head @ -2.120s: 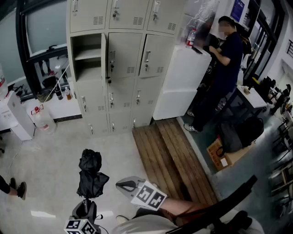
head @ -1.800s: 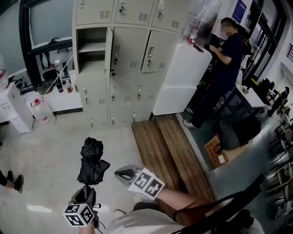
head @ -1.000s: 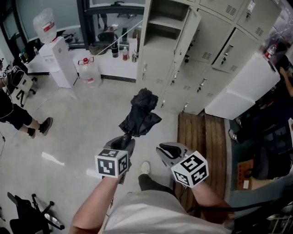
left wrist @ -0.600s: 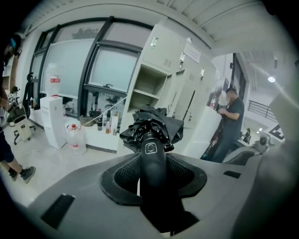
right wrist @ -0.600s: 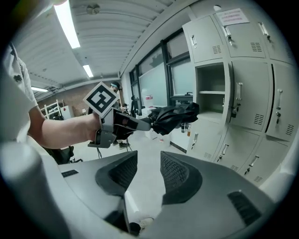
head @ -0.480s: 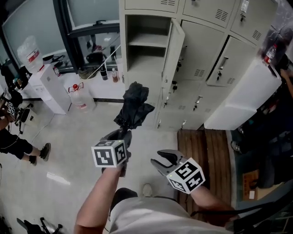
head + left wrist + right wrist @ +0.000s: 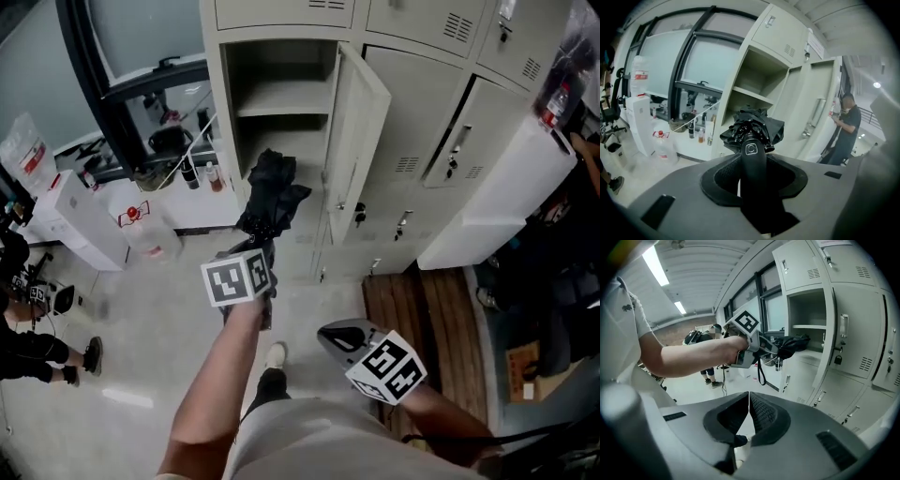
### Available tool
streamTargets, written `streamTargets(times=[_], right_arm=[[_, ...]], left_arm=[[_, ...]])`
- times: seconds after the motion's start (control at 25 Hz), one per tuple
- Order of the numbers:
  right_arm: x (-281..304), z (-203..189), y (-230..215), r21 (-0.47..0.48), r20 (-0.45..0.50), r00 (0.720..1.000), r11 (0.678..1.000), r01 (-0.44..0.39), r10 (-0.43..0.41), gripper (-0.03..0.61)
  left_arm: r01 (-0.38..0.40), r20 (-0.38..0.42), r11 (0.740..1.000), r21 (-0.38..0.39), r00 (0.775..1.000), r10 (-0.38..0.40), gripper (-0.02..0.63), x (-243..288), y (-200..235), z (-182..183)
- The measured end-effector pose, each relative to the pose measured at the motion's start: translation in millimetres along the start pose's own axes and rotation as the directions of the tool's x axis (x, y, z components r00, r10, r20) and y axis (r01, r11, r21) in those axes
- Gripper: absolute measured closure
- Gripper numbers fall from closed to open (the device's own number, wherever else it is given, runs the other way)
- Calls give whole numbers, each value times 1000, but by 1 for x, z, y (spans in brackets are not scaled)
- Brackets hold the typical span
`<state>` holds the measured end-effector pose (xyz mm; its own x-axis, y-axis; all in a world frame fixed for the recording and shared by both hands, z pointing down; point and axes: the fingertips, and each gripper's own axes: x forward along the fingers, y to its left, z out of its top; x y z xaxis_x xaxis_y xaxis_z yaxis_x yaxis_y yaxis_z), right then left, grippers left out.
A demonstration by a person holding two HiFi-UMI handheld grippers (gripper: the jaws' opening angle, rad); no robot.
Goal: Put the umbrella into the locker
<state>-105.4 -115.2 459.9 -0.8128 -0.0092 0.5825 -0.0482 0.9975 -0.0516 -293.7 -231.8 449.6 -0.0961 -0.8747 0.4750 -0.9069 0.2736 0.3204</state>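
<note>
The black folded umbrella (image 7: 272, 192) is held out in the air in front of the open locker compartment (image 7: 281, 94). My left gripper (image 7: 256, 248) is shut on its black handle (image 7: 753, 159), and the crumpled canopy (image 7: 752, 129) points toward the shelf opening (image 7: 754, 79). The locker door (image 7: 354, 141) hangs open to the right of the umbrella. My right gripper (image 7: 336, 335) hangs lower and nearer to me, shut with nothing in it (image 7: 748, 401). In the right gripper view the left arm and the umbrella (image 7: 792, 343) reach toward the open compartment (image 7: 806, 310).
A water dispenser (image 7: 80, 220) and a water jug (image 7: 141, 230) stand left of the lockers. A white cabinet (image 7: 497, 197) stands at the right, with wooden planks (image 7: 422, 309) on the floor before it. One person stands at the far left (image 7: 28, 328), another beyond the door (image 7: 846, 126).
I have come closer to the lockers. My left gripper has carried the umbrella forward and up to the front of the open compartment. The right gripper followed, staying low.
</note>
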Motion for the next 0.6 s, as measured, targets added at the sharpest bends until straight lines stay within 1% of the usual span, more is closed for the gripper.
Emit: streamTargets(times=[0.2,0.32,0.48,0.6], right_arm=[[35,38,-34,44,-20,1000,999,21,-20,560],[53,59,-51,76,-21,999,996,35,-33,560],[70,71,-74,139,-20,997,988,71,-69,560],[77,76,-95,180,-22,993,977,114,-112,560]], left_arm=[[18,-8,999,30,1000,-17,451,74,19,59],[25,-20,999,43,1000,-24,451,118,32,89],[31,-41,996,81,999,-28,451,173,45,117],[34,-65,995,92,997,-28,451,209,51,128]])
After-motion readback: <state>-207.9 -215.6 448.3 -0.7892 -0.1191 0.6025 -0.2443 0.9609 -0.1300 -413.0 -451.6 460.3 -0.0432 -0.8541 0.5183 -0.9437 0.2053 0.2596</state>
